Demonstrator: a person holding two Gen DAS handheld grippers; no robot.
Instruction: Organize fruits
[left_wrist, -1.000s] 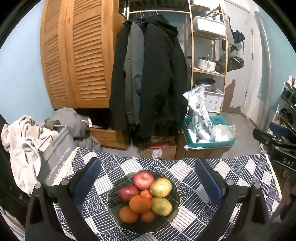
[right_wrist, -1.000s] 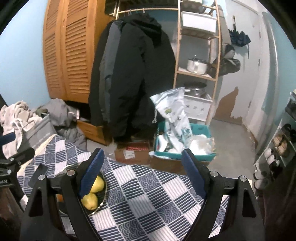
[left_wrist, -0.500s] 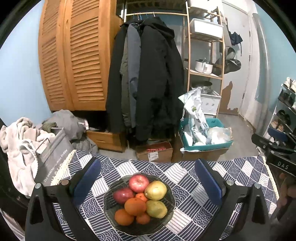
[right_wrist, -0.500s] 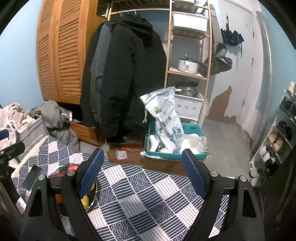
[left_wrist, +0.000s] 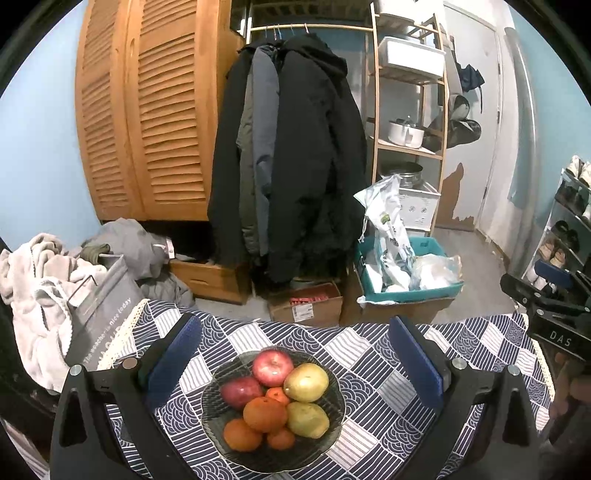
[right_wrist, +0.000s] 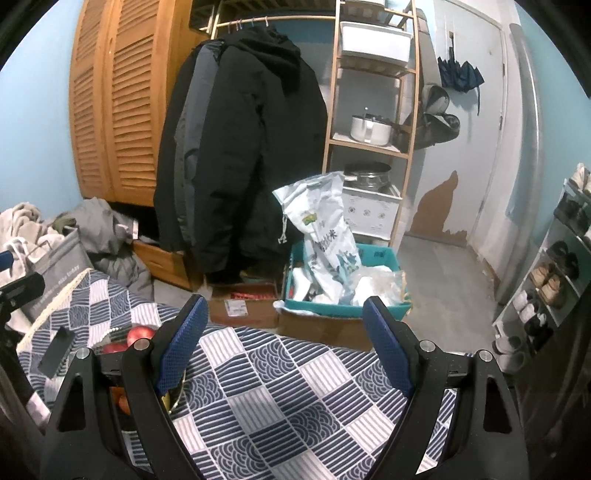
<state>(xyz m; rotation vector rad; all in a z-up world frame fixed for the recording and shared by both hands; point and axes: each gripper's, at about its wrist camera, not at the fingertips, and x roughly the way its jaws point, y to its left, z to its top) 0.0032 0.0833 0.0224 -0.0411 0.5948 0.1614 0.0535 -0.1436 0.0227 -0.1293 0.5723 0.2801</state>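
Bowl (left_wrist: 334, 406) sits lower in view; both tools (left_wrist: 293, 360) (right_wrist: 284, 343) gape empty over tablecloth (right_wrist: 295, 398)

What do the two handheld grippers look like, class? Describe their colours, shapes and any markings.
Both look alike. The left gripper and right gripper each have two black triangular-framed fingers with silver bolts, tipped by flat blue textured pads. In the left view, the right gripper's black body carries white letters "DAS". No cables or sleeves show.
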